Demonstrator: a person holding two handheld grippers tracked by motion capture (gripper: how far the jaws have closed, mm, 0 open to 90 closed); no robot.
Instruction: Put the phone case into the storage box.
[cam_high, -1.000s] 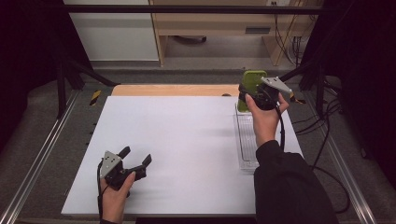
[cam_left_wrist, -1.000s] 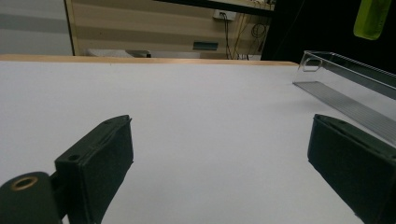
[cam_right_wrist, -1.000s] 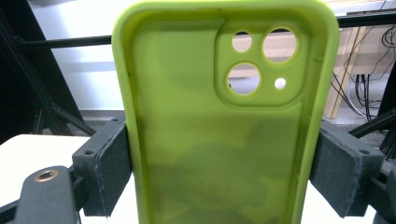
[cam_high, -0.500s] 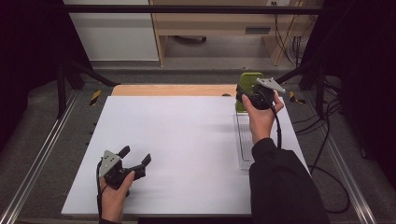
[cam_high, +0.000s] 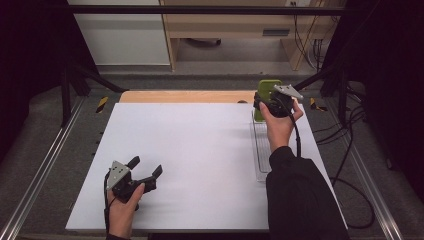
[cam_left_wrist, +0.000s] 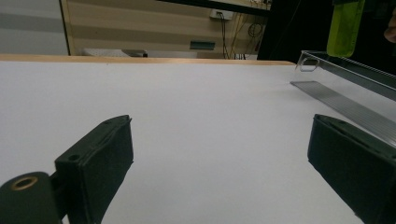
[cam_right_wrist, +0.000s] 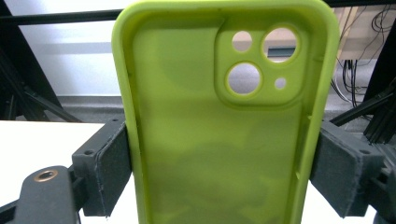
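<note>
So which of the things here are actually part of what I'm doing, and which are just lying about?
In the job:
- green phone case, clamped upright by its long edges
- right tongs, shut on the case
- clear tray, below the right hand

Lying about:
- left tongs, open, holding nothing
- yellow-and-black object off the table's far left corner
- cables at right

Lime-green phone case (cam_right_wrist: 219, 140) upright, inner side facing camera, clamped between right gripper (cam_right_wrist: 223, 170) jaws on its two long edges. Camera cutout block top right, with round holes showing background through. White table (cam_right_wrist: 42, 144) at lower left. Black frame bars (cam_right_wrist: 23, 93) behind left, cables (cam_right_wrist: 348, 70) hanging at far right.
</note>
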